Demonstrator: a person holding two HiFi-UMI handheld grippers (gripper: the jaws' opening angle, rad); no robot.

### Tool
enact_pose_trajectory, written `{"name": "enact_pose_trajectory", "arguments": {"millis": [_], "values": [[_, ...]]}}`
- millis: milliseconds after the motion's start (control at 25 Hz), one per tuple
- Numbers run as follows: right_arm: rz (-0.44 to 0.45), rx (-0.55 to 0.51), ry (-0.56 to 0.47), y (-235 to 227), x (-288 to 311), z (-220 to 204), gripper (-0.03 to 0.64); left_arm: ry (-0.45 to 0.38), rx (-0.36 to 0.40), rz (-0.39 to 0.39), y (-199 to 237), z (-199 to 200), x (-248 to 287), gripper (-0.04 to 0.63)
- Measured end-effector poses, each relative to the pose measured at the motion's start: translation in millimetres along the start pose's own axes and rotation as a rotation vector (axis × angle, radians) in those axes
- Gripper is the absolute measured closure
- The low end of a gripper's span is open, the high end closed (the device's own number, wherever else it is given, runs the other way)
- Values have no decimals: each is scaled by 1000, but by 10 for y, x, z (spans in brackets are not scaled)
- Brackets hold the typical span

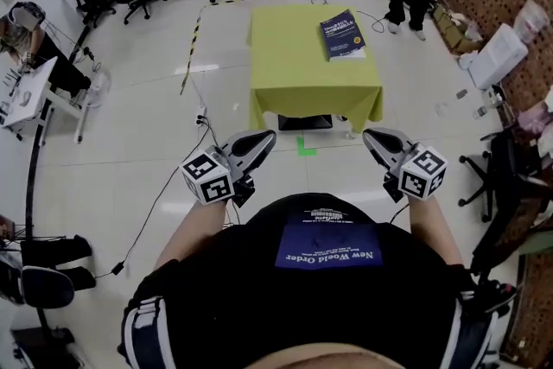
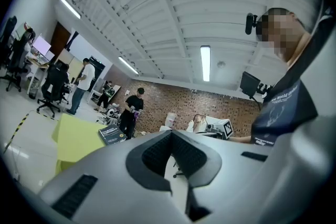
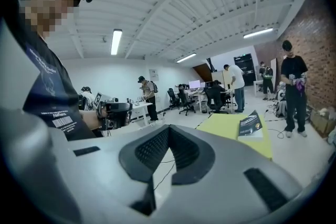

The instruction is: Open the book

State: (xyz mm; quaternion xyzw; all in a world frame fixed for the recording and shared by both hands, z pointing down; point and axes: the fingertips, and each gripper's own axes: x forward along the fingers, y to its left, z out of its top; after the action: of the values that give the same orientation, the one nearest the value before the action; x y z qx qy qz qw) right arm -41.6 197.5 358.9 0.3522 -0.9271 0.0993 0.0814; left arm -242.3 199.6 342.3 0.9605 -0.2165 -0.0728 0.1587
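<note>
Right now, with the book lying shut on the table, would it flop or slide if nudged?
The book looks thick, so probably stiff and fairly heavy, not floppy. It lies flat, so tipping seems unlikely. The yellow cloth beneath may bunch rather than let it slide cleanly.

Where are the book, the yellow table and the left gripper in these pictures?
book [image 1: 344,34], head view, middle of its dark cover.
yellow table [image 1: 289,65], head view, bare cloth left of the book.
left gripper [image 1: 267,137], head view, tips of its shut jaws.
</note>
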Motion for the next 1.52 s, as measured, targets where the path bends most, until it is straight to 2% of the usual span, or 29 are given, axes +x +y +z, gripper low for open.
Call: {"name": "enact_pose_trajectory", "arguments": {"millis": [160,280,440,800,1000,1200,1360,1520], "values": [[8,21,-1,-333,274,59,629,22,-8,35,349,-5,75,591],[51,15,-7,-641,488,117,629,22,-18,72,606,25,265,591],[115,-7,-20,-1220,697,278,629,4,22,109,915,183,794,591],[236,-92,-28,-2554,961,723,629,-45,11,236,1395,437,1881,591],[251,-64,-25,-2973,1129,772,629,-7,-17,249,1673,424,2255,591],[198,-34,4,-3278,1431,788,629,24,-50,211,2192,509,2442,591],[117,-35,18,-3542,1771,885,629,38,-56,121,2740,640,2637,591],[9,-27,-2,-3857,2222,1173,629,60,-52,16,3433,897,2834,591]]}}
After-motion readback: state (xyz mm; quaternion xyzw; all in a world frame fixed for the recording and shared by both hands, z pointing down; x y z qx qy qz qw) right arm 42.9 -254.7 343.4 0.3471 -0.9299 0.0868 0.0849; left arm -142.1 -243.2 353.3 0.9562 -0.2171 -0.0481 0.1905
